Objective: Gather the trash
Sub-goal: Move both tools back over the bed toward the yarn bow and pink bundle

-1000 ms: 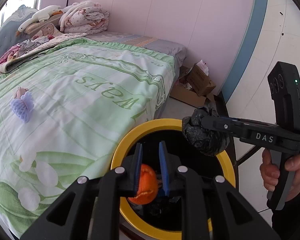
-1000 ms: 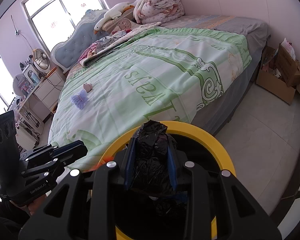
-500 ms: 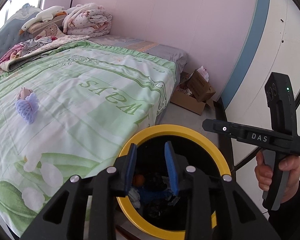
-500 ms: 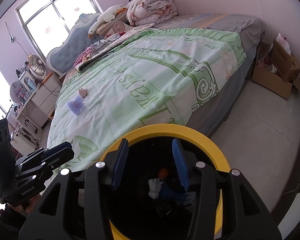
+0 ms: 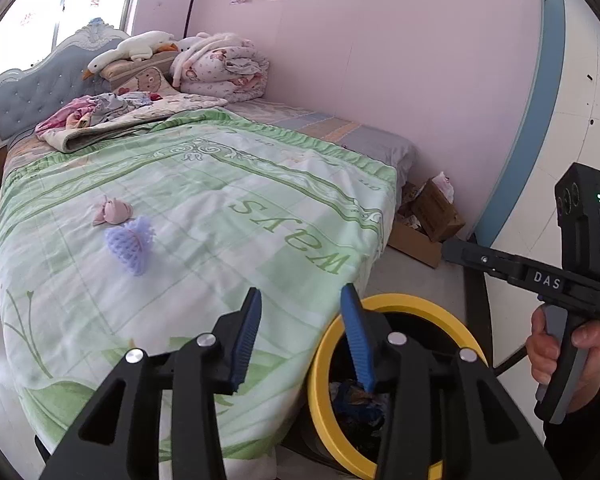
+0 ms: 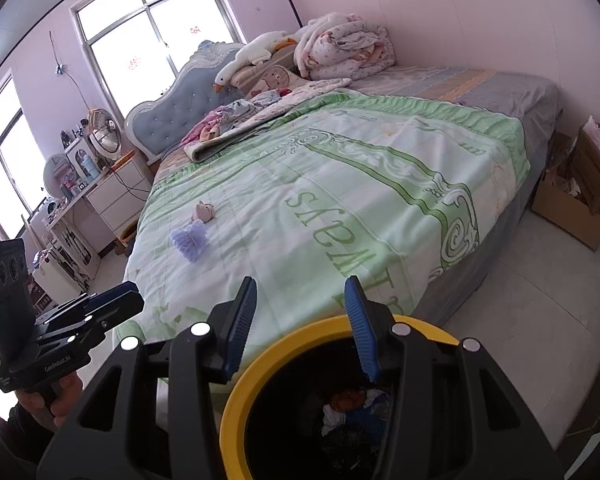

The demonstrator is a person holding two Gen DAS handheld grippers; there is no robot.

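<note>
Bedroom, bin-side: left gripper opening, right gripper released (both empty); foam net near bed's left edge risked crushing.

One yellow-rimmed bin stands at the foot of one bed. Two bits of rubbish lie on the quilt: one purple foam net and one pink crumpled scrap (touching, or very nearly). Two grippers are out, the left gripper and the right gripper. One plush goose lies on the pillows.
</note>
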